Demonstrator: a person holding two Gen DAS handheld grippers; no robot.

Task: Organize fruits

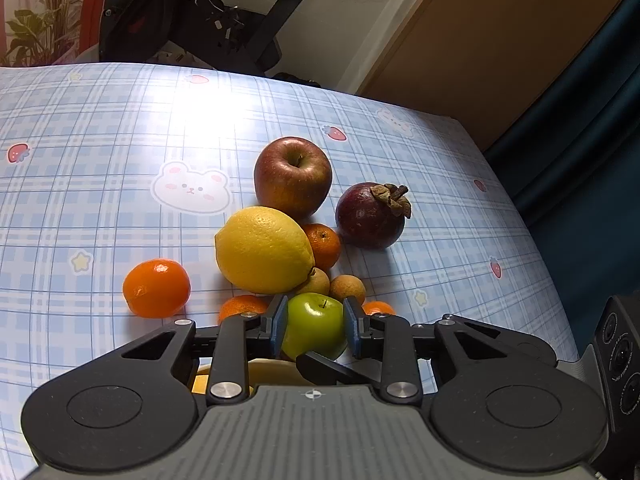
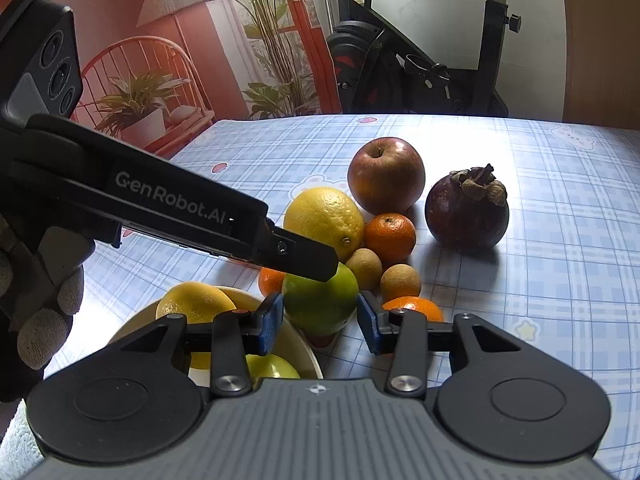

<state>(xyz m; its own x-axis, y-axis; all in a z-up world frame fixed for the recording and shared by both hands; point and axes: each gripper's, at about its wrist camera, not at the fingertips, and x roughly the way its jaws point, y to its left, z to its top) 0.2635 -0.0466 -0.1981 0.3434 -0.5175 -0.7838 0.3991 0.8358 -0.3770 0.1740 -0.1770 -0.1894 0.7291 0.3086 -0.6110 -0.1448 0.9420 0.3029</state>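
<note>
Two views. Left wrist: your left gripper (image 1: 316,322) is clamped on the green apple (image 1: 314,326), dead ahead between its pads, just in front of the lemon (image 1: 264,250). Right wrist: right gripper (image 2: 320,322) jaws stand apart, flanking that apple without visible contact; bowl (image 2: 298,344) sits below-left. Left hand owns the lift.

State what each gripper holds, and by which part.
The left gripper clamps the green apple by its two opposite sides. The right gripper holds nothing, its pads clear of the fruit.
</note>
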